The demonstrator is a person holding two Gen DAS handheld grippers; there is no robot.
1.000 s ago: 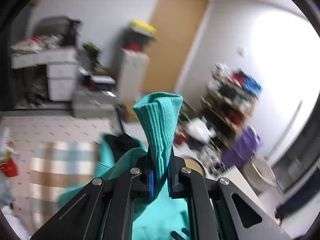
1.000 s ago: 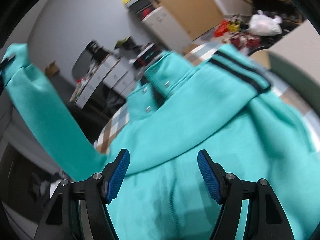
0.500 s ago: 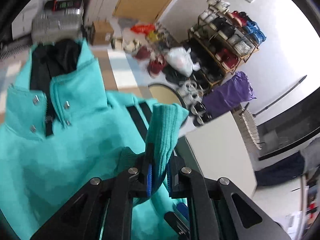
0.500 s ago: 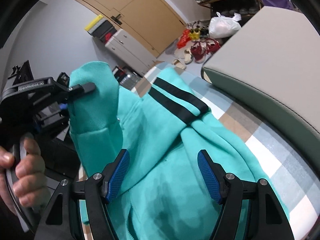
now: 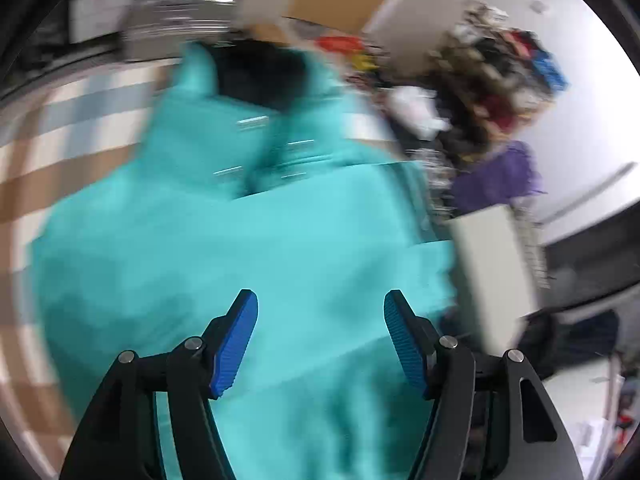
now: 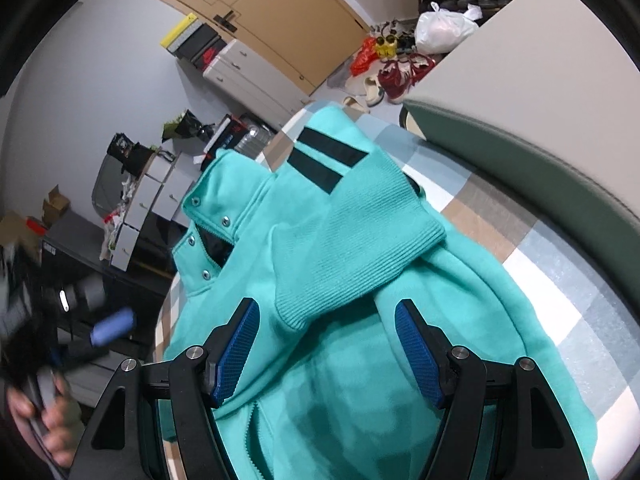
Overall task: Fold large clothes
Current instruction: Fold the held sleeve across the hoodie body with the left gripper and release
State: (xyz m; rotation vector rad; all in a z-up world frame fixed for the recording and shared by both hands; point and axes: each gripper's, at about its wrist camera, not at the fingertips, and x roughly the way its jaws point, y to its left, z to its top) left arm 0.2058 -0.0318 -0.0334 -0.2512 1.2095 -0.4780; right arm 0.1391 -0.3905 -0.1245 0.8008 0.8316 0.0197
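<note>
A teal jacket point(image 6: 352, 352) with a black-lined snap collar point(image 6: 216, 240) lies on a checked cloth point(image 6: 560, 264). One sleeve with a ribbed cuff point(image 6: 360, 256) and two black stripes point(image 6: 324, 164) lies folded across its chest. My right gripper point(image 6: 326, 344) is open and empty just above the jacket, below the cuff. My left gripper point(image 5: 320, 340) is open and empty over the jacket point(image 5: 240, 248); that view is motion-blurred. The left gripper also shows blurred in the right wrist view point(image 6: 100, 328), beyond the jacket's left edge.
A grey and green padded edge point(image 6: 540, 128) borders the cloth on the right. Past it are shoes and a white bag point(image 6: 440, 28) on the floor. White drawers point(image 6: 248, 80), a wooden door point(image 6: 280, 8) and cluttered shelves point(image 5: 500, 80) stand around.
My left gripper has opened and let go of the teal sleeve cuff, which now lies across the jacket's chest. The left gripper has pulled back to the left. The right gripper stays open.
</note>
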